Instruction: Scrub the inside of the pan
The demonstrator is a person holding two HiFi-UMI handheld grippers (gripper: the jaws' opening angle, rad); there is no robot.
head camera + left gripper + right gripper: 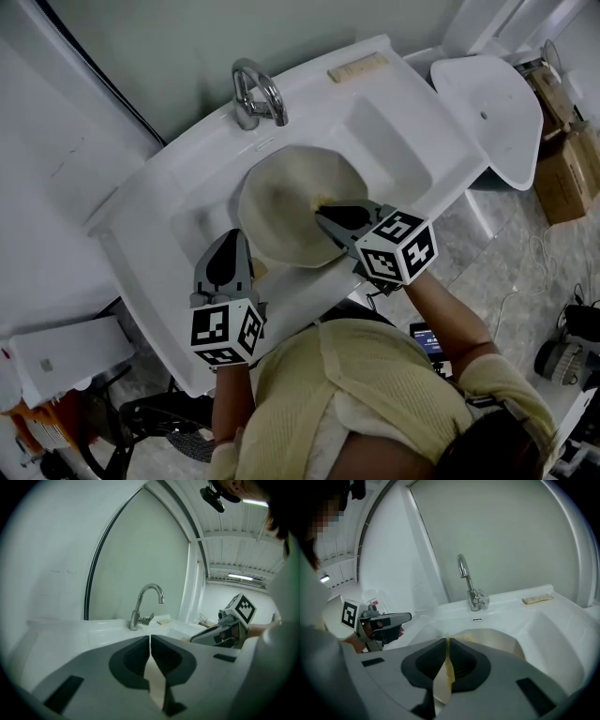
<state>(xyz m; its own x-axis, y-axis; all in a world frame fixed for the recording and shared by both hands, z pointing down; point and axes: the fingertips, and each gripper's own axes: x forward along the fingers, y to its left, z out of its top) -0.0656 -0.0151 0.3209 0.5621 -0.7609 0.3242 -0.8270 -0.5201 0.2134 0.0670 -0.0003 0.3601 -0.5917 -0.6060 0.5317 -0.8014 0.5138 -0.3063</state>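
A round, pale metal pan (281, 202) sits tilted in the basin of a white sink (141, 216). My left gripper (232, 236) is at the pan's near-left edge, jaws shut on it; in the left gripper view a cream strip of the pan shows between the closed jaws (150, 637). My right gripper (321, 211) reaches into the pan from the right, shut on a thin yellow scrubber (319, 201). The right gripper view shows the yellow scrubber (448, 667) pinched in the right gripper (446, 640), with the pan's inside (501, 641) beyond.
A chrome faucet (255, 94) stands at the back of the sink, and a small tan bar (356, 67) lies on the ledge to its right. A white oval lid (497, 112) and cardboard boxes (567, 169) are on the floor at the right.
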